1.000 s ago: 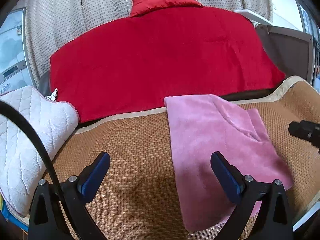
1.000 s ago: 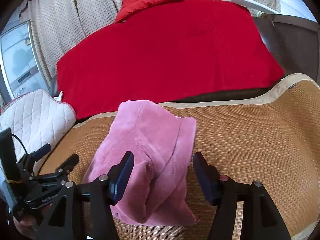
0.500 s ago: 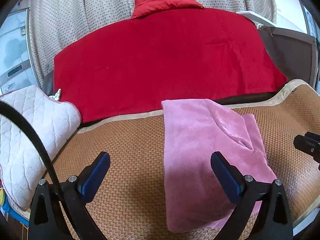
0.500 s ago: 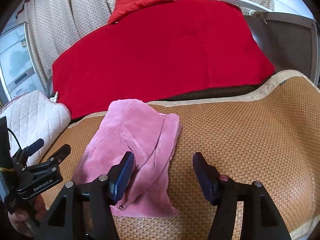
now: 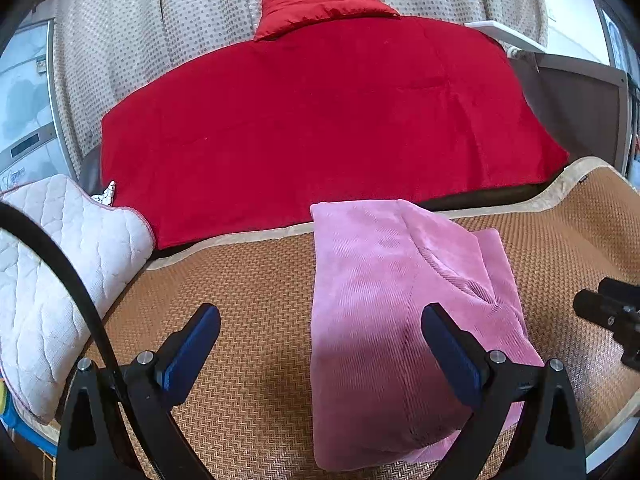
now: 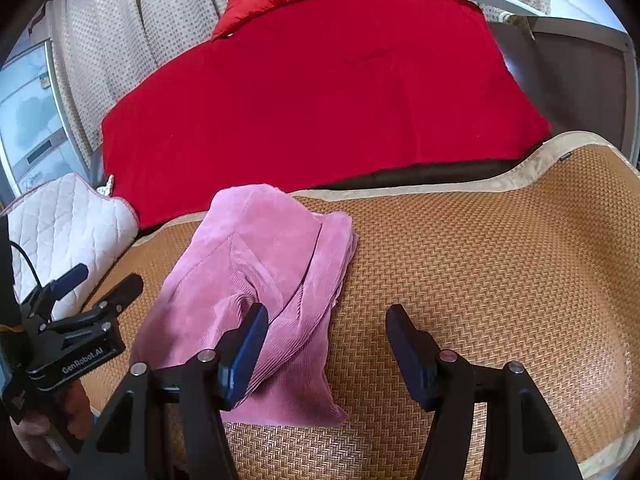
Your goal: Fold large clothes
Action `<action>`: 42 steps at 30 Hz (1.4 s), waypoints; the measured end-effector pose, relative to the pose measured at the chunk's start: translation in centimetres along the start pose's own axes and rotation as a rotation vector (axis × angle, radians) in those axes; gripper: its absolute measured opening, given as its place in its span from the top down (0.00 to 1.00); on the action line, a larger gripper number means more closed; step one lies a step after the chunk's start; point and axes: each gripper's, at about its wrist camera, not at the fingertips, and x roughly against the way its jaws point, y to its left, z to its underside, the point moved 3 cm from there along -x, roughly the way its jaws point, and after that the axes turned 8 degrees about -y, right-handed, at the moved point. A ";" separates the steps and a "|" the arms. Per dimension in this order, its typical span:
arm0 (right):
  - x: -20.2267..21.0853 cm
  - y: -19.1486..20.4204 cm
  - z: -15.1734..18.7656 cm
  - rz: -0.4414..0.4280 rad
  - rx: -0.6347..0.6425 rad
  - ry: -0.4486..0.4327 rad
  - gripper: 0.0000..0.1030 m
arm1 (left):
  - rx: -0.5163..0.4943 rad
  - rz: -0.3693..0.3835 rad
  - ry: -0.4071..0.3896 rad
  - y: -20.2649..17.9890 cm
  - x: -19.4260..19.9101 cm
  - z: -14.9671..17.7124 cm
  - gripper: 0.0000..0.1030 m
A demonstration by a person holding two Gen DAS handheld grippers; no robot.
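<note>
We note the pink garment [image 5: 400, 320] lying folded into a long rectangle on the woven mat [image 5: 248, 320], its far end at the mat's beige border. In the right wrist view the same garment [image 6: 256, 280] shows a raised fold along its middle and a loose edge on the side towards the right gripper.

Left gripper [image 5: 320, 344]: jaws apart, holding nothing; its right-hand finger [image 5: 448, 344] stands over the cloth, and we cannot tell from this angle whether it touches the fabric. The other finger is over bare mat.

Right gripper [image 6: 326, 344]: jaws apart, nothing between them; one finger [image 6: 250, 344] over the near part of the garment, the other over the mat.

Beyond the mat, a red blanket [image 5: 320, 120] is spread flat with a red cushion [image 5: 320, 0] at its far end. A white quilted pad [image 5: 52, 272] lies at the mat's left edge.
</note>
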 end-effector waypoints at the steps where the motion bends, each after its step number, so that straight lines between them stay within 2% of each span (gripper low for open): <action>1: -0.1 0.2 0.1 -0.002 0.004 0.003 0.36 | 0.001 -0.002 0.001 0.0 0.0 0.1 0.03; 20: -1.0 2.4 0.5 -0.041 0.013 0.016 0.36 | 0.022 -0.034 0.002 1.8 -0.6 0.3 0.03; 35: -1.8 2.6 0.8 -0.042 0.016 0.031 0.36 | 0.023 -0.041 -0.003 2.2 -0.7 0.6 0.03; 42: -2.5 2.1 1.0 -0.067 -0.020 0.044 0.36 | 0.026 -0.034 0.023 2.2 -1.9 1.3 0.03</action>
